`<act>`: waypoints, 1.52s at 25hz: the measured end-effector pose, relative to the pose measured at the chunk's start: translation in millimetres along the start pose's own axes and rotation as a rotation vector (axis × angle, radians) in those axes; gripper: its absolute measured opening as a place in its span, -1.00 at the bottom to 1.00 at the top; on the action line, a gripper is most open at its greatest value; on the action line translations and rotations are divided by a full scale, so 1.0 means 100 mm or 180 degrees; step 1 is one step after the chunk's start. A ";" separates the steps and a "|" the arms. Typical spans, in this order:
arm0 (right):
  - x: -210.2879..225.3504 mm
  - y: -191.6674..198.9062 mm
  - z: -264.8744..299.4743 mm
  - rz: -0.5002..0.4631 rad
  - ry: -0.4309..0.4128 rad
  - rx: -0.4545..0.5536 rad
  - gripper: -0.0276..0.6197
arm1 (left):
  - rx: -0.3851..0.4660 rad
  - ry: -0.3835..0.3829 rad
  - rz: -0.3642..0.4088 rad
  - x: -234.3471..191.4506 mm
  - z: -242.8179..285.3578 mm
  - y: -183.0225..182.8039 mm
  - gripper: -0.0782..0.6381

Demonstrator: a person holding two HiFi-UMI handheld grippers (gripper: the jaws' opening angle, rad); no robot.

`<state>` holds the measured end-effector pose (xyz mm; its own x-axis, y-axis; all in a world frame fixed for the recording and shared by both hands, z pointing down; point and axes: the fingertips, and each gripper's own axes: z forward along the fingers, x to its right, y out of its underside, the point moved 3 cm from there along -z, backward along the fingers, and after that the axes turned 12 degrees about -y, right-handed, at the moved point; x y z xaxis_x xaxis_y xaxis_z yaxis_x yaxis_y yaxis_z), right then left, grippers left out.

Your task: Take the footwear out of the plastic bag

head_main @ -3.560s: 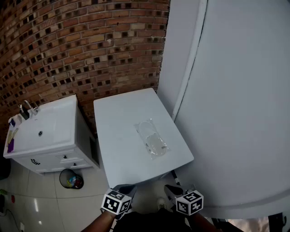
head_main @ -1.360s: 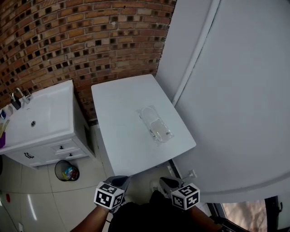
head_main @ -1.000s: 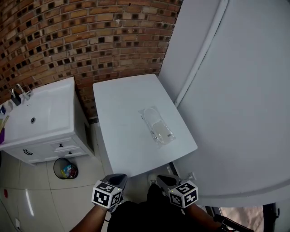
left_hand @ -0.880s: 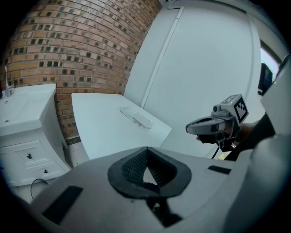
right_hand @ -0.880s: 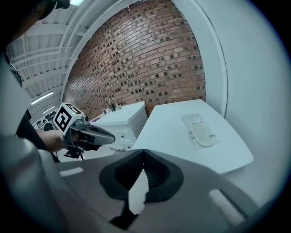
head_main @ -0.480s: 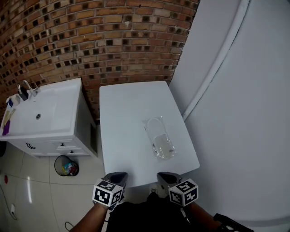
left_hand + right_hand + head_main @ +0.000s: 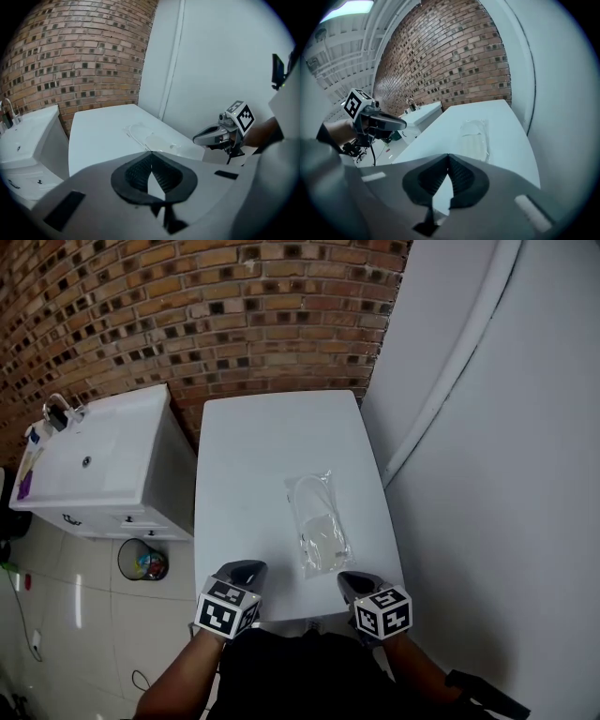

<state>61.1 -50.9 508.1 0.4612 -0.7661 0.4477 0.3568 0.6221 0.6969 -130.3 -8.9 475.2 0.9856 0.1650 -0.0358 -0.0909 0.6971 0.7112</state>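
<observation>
Head view.
A: Logging position. The plastic bag (image 7: 307, 495) lies flat on the white table (image 7: 239, 456), right of centre and toward the near edge. Clear film, with pale footwear (image 7: 323, 535) inside it. The shape is too faint to say what kind.
B: And the grippers?
A: Both hang at the table's near edge. The left gripper (image 7: 242, 570) is off to the bag's left, well apart from it. The right gripper (image 7: 352, 583) is near the bag's near end. Neither touches the bag.
B: Jaws?
A: Left gripper view: pads pressed together, tips meeting, nothing between them. Right gripper view: the same, closed on nothing, with the bag lying on the table beyond the tips.
B: Surroundings, for the record?
A: A brick wall (image 7: 187, 315) runs behind the table's far end. A white sink cabinet (image 7: 112, 474) stands just left of the table, with a tap (image 7: 58, 411) at its far corner. A waste bin (image 7: 142, 560) sits on the tiled floor before the cabinet. A white wall panel (image 7: 506, 474) is on the right.
</observation>
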 end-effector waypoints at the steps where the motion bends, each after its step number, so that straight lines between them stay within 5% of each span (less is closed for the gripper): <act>1: 0.09 0.02 -0.01 0.0024 -0.0005 0.0008 -0.91 | -0.0032 -0.0026 0.0048 0.04 0.06 -0.03 -0.76; 12: 0.59 0.16 0.08 -0.0038 0.0116 0.0076 -0.91 | -0.0115 0.0039 0.0616 0.31 0.74 -0.44 -0.76; 19: 0.82 0.27 0.17 -0.0196 0.0450 0.0047 -0.78 | -0.0258 0.0327 0.1315 0.58 1.23 -0.52 -0.76; 25: 0.95 0.24 0.31 -0.0583 0.0524 -0.0326 -0.57 | -0.0612 0.0471 0.1912 0.73 1.75 -0.32 -0.76; 31: 1.04 0.34 0.50 -0.0534 0.0489 -0.0509 -0.56 | -0.0875 0.0602 0.2044 0.80 2.01 -0.15 -0.70; 38: 1.06 0.39 0.59 -0.0477 0.0460 -0.0554 -0.68 | -0.1053 0.0666 0.1874 0.77 2.15 -0.07 -0.70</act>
<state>76.4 -117.6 615.7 0.4993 -0.8285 0.2535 0.5584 0.5314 0.6370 -23.4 -150.6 618.5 0.7143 0.6874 0.1316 -0.6718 0.6207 0.4043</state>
